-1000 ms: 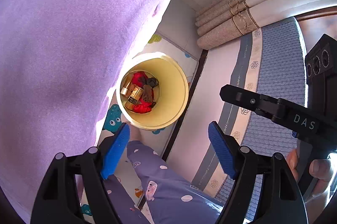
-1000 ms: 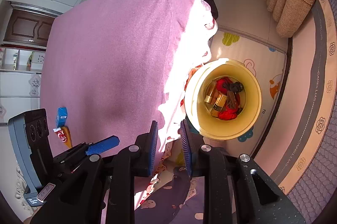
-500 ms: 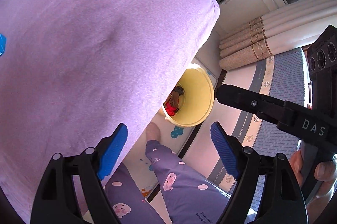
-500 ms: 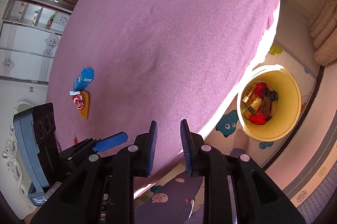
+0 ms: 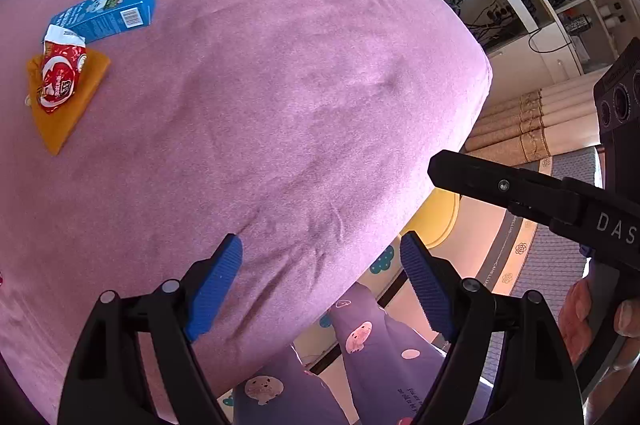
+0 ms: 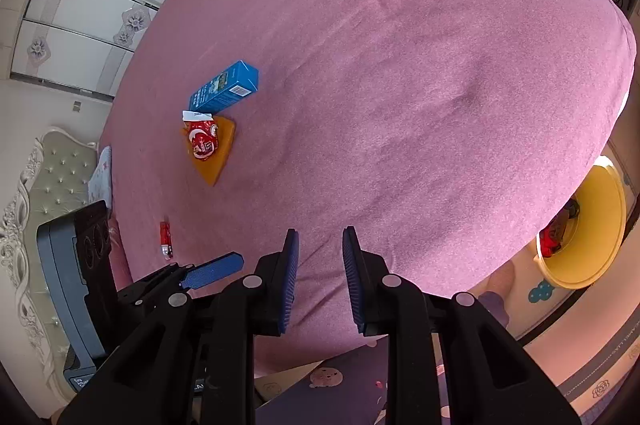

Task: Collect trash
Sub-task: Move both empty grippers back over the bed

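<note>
Trash remaining on the bed: a blue carton (image 6: 224,87), a red wrapper (image 6: 203,141) and an orange triangular piece (image 6: 216,155) lie clustered on the pink bedcover (image 6: 400,65), toward the headboard side and well apart from both grippers. The blue carton lies flat on 1 long face; in the right wrist view its long axis runs from lower left to upper right, the barcoded end pointing up-right. The red wrapper rests on top of the orange piece and touches the carton's lower end; the orange piece points its sharpest corner toward the near edge of the bed. A small red item (image 6: 165,239) lies alone, nearer the left gripper (image 5: 320,281). Flat, loose placement suggests discarded items awaiting pickup.

The yellow bin (image 6: 592,225) stands on the floor beside the bed corner, open side up, with red refuse visible inside, presumably placed there for short carries from the bed.

The left gripper hangs over the bed edge with fingers wide and nothing between them, apparently readied for the next grasp. The right gripper (image 6: 320,273) has fingers narrow and empty.
</note>
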`<state>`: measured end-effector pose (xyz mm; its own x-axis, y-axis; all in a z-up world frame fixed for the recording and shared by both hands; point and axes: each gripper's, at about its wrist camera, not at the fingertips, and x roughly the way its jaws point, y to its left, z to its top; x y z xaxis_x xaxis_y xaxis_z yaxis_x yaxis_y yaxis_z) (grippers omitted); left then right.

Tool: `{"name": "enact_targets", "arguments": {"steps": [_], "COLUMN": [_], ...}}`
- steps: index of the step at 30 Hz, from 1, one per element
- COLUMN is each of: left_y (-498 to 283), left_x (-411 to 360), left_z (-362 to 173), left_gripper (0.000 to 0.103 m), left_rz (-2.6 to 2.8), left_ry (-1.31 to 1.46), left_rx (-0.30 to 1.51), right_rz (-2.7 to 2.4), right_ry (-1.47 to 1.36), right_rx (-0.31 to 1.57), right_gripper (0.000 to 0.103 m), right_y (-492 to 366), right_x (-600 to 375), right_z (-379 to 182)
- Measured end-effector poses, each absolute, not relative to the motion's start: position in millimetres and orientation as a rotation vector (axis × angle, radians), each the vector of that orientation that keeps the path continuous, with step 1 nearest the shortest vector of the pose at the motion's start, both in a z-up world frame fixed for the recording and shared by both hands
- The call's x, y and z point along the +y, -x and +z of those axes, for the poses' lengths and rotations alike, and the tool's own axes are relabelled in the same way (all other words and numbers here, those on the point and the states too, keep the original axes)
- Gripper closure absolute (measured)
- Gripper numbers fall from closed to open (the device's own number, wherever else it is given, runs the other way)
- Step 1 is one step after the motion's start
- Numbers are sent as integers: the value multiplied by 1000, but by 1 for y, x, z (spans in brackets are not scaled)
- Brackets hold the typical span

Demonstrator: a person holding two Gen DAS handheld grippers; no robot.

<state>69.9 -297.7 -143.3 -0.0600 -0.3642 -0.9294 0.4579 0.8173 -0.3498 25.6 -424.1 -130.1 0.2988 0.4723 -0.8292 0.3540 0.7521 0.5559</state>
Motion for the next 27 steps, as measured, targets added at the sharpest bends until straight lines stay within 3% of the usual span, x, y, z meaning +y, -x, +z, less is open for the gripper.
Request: {"name": "enact_targets", "arguments": {"steps": [23, 27], "left_y": [-149, -169], "left_x": [-166, -153], "left_z": [-154, -162], "left_gripper": [21, 21], "left_rz": [-337, -273], "left_ry": [232, 272], "left_rx": [1459, 1462], "right_rz": [408, 461], "right_ry": [-548, -500], "right_rx": [1417, 1421], "right_gripper": [78, 72], "right_y": [-158, -189], "right_x": [-296, -283], "right_z": [-130, -130]}}
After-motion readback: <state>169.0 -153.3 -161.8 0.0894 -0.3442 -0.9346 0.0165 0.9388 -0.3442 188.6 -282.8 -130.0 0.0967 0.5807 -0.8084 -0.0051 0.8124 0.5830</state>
